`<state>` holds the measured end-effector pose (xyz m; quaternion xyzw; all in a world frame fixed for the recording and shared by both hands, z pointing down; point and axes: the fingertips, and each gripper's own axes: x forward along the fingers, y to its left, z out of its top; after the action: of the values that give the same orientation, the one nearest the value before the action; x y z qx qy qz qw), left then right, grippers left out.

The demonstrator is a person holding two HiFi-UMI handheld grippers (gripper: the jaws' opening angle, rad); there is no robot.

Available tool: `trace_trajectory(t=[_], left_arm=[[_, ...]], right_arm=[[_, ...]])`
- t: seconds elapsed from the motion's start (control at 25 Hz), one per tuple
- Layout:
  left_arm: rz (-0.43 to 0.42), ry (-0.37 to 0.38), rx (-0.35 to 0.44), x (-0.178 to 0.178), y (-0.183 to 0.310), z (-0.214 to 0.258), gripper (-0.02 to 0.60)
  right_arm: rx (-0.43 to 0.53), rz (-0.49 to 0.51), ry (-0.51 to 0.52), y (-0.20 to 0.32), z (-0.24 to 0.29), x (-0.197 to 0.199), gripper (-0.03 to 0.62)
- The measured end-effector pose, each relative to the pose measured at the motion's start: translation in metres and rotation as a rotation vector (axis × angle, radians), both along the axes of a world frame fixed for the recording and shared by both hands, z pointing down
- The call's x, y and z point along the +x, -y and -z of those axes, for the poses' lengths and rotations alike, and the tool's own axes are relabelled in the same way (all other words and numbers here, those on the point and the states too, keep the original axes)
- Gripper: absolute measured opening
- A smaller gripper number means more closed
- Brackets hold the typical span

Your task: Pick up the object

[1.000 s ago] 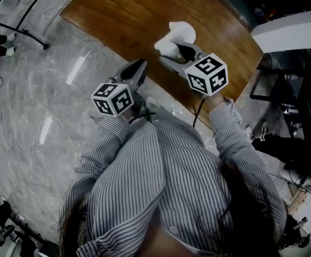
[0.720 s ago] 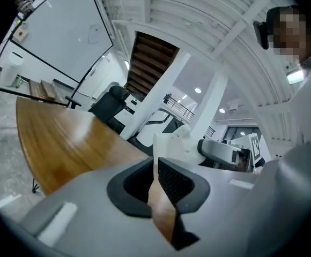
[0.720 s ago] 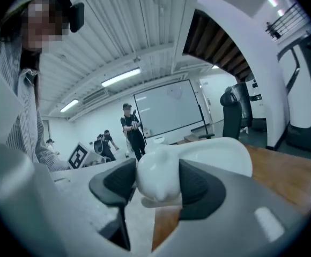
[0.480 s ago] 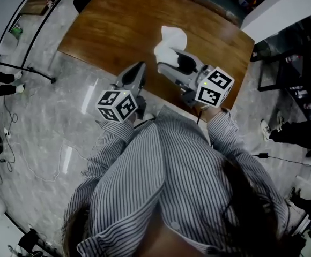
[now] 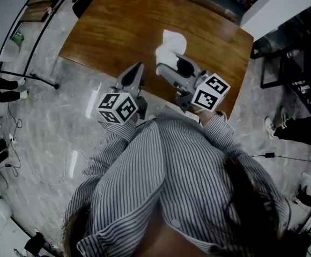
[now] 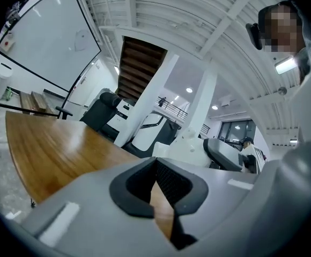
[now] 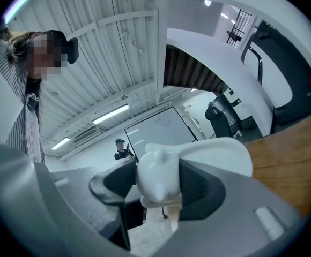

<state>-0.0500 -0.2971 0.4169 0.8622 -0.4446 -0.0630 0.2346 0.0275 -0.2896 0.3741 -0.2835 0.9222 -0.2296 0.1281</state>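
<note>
1. Right gripper (image 5: pixel 171 63) (image 7: pixel 158 182): held over the table's near right part, its marker cube nearest the person. In the right gripper view both dark pads pinch the narrow, rounded end of the object, one on either side.

2. Object (image 5: pixel 170 43) (image 7: pixel 212 153): white, glossy and smooth. It has a narrow end gripped in the right gripper and a broader, flatter part spreading away beyond the jaws. In the head view it lies over the table just beyond the gripper's tips, right of centre. Whether it touches the wood cannot be told.

3. Left gripper (image 5: pixel 137 68) (image 6: pixel 156 182): held left of the right gripper, well apart from the object, with its tips over the table's near edge. The pads are pressed together at the tips with nothing between them. Only a sliver of wood shows through behind the tips.

4. Table (image 5: pixel 118 20) (image 6: pixel 53 149) (image 7: pixel 292 143): brown wood with a polished top.

5. Floor (image 5: pixel 48 122): grey marble pattern, left of and nearer than the table.

6. Person's shirt (image 5: pixel 161 186): striped, filling the near part of the head view, with a sleeve behind each gripper.
</note>
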Motion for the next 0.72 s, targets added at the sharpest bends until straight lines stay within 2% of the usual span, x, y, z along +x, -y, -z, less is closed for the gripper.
trace_trajectory(t=[0.56, 0.72], left_arm=[[-0.011, 0.009, -0.037, 0.004, -0.004, -0.007, 0.003], [-0.004, -0.013, -0.052, 0.003, -0.008, -0.010, 0.003]], right_arm=[[-0.054, 0.021, 0.011, -0.003, -0.011, -0.003, 0.242], [-0.064, 0.030, 0.012, -0.008, -0.014, -0.004, 0.242]])
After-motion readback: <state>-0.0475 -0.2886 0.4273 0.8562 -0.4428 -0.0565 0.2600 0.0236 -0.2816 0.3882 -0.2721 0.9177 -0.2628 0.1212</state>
